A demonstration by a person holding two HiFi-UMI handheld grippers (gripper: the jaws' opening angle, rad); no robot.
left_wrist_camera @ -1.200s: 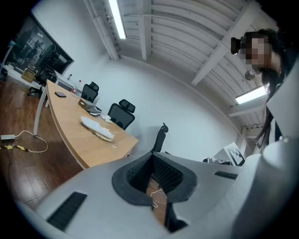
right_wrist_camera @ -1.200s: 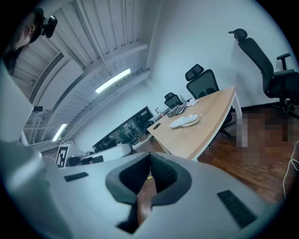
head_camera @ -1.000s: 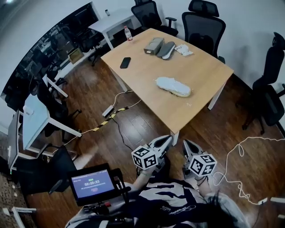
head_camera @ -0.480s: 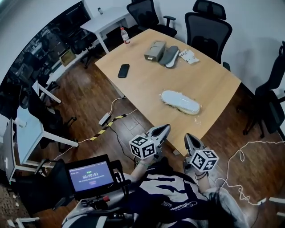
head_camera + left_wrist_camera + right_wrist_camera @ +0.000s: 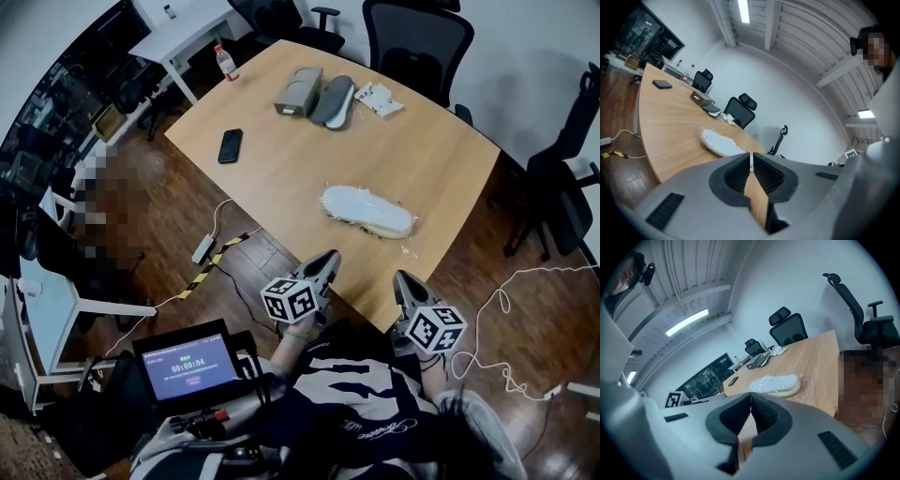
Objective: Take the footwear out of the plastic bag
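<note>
On light wooden table [image 5: 450, 150], near front corner | white flat footwear [image 5: 370, 208] in clear plastic bag [image 5: 336, 212], untouched | L gripper [image 5: 323, 269], R gripper [image 5: 401, 284]: jaws together, empty | I'd open both, pin bag, pull footwear out.

Bagged footwear [image 5: 367, 210] lies near the worktop's [image 5: 450, 150] front edge, with a phone [image 5: 230, 145] far left and more footwear [image 5: 333, 100] behind.

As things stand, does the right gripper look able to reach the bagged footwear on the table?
Probably yes: nothing lies between the right gripper and the bagged footwear on the table, though its jaws are shut.
</note>
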